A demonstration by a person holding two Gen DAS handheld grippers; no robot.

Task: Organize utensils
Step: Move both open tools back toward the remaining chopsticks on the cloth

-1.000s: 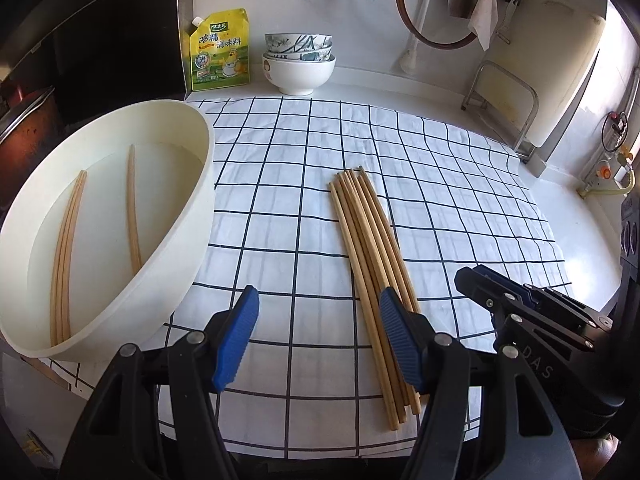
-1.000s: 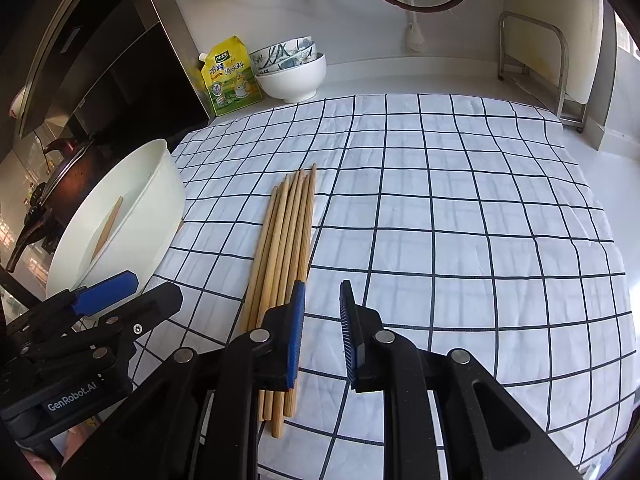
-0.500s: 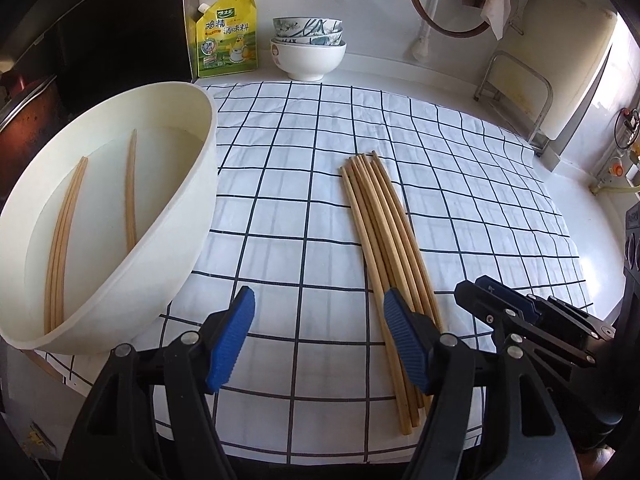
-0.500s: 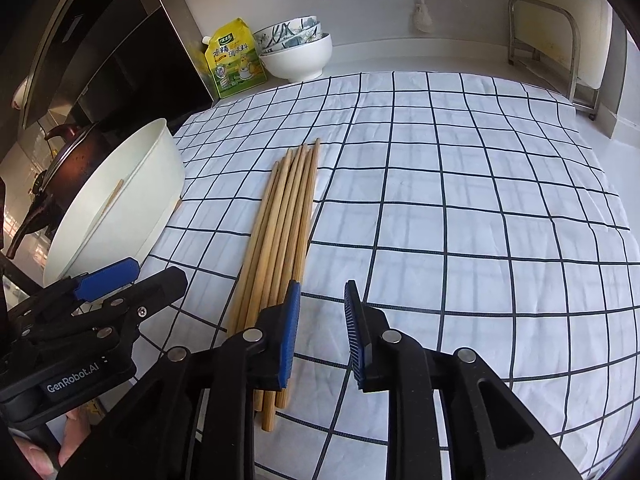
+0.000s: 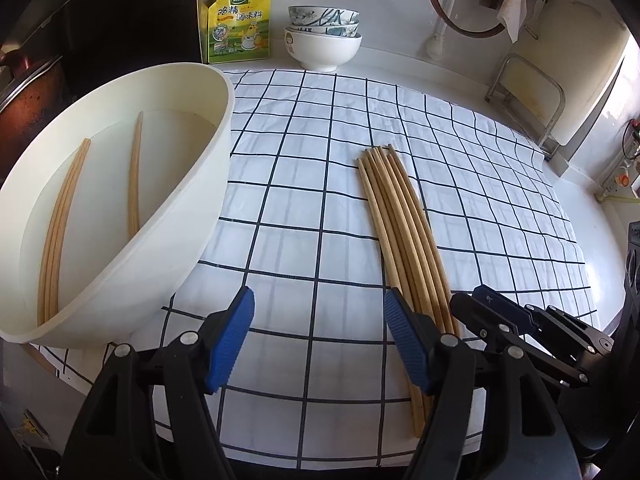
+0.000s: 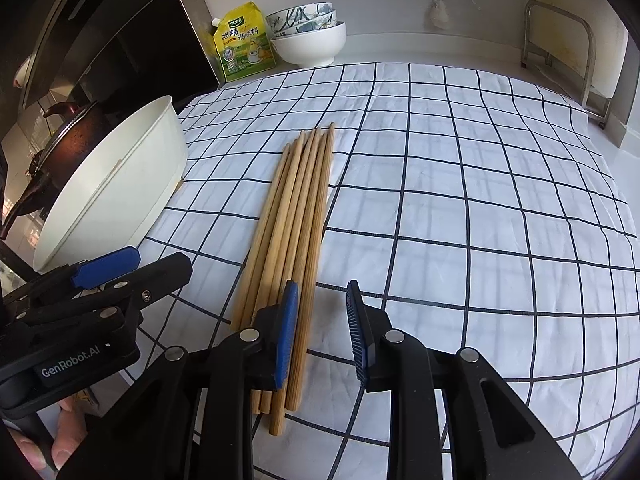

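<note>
Covering most of the bench [image 5: 460, 72], a white cloth [image 5: 320, 208] with a dark grid lay slightly creased under everything. On its left edge sat a smooth, cream plastic basin [image 5: 192, 208], tilted, with three thin wooden chopsticks [image 5: 134, 176] lying inside. Well apart to the right, a tight bundle of chopsticks [image 6: 296, 216] rested on the cloth, round, pale and tapered toward the far end. The left hand-held gripper [image 5: 316, 340] hovered wide open over bare cloth between basin and bundle. The right hand-held gripper [image 6: 320, 328] was partly open, empty, its ribbed blue left pad just over the bundle's near ends. Picking one stick well probably meant straddling only the outermost stick near its thicker end, since round sticks roll.
</note>
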